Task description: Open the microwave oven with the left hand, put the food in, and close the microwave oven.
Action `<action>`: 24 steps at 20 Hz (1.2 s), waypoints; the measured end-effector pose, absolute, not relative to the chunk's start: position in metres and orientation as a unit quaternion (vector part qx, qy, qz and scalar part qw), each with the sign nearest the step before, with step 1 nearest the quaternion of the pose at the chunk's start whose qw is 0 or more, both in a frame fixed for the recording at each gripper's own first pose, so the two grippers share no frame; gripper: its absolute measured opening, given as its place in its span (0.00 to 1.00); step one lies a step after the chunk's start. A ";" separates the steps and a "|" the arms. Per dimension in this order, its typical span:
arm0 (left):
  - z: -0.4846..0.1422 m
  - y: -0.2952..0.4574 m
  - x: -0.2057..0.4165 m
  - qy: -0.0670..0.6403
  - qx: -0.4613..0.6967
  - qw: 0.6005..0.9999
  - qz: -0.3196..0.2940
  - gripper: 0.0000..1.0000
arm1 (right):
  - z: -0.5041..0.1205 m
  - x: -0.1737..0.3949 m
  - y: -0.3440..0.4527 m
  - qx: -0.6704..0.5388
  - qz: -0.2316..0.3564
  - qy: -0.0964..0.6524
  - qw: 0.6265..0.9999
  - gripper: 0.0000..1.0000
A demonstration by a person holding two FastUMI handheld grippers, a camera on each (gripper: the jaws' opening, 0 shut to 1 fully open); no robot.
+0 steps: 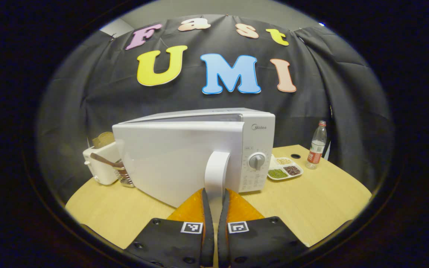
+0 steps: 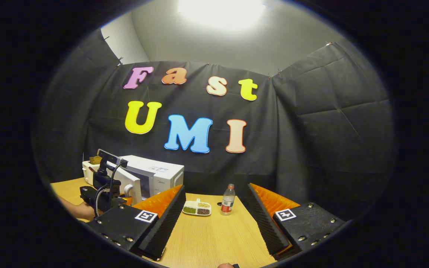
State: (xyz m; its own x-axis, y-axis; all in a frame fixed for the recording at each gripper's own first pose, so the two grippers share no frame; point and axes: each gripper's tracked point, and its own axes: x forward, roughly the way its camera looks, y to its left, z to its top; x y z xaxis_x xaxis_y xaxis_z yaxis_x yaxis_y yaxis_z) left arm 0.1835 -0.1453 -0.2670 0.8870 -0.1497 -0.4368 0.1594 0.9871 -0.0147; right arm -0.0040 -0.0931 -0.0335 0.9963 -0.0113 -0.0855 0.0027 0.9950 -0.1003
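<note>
**Left fingers clamped on the microwave handle, door partly swung out**

The microwave oven point(image 1: 199, 149) is a white box standing on the wooden bench point(image 1: 311, 201), backed by the black cloth wall. Its door point(image 1: 177, 160) is plain white and angled away from the body, hinged on the side farthest from the control panel. A curved white handle point(image 1: 216, 171) runs down the door's free edge, and just beside it the control panel carries one round grey dial point(image 1: 257, 161) with small printed markings below.

The left gripper point(image 1: 214, 197) has its orange-backed fingers point(image 1: 190, 208) pressed together on the lower part of the handle. In the right gripper view it appears with a hand point(image 2: 84, 211) behind it, at the microwave's front.

On the panel side of the microwave lies a white divided tray point(image 1: 285, 169) of green, dark and pale food, then a clear bottle point(image 1: 317, 147) with a red label. On the hinge side stands a white toaster point(image 1: 101, 163) holding bread.

The right gripper point(image 2: 214, 219) hangs well apart from the microwave, fingers point(image 2: 162, 208) spread wide, gripping nothing.
</note>
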 end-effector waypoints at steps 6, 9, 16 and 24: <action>-0.263 -0.100 0.143 0.232 0.012 0.972 -0.023 0.11 | -0.026 -0.020 -0.086 -0.036 0.045 0.031 0.998 0.99; -0.262 -0.081 0.129 0.234 0.009 0.972 -0.015 0.10 | -0.022 -0.024 -0.070 -0.033 0.058 0.024 0.997 0.99; -0.260 -0.036 0.103 0.236 0.007 0.971 -0.042 0.10 | -0.025 -0.021 -0.010 -0.021 0.063 0.031 0.997 0.99; -0.260 0.007 0.086 0.239 0.005 0.969 -0.065 0.10 | -0.031 -0.015 0.058 -0.017 0.079 0.042 0.996 0.99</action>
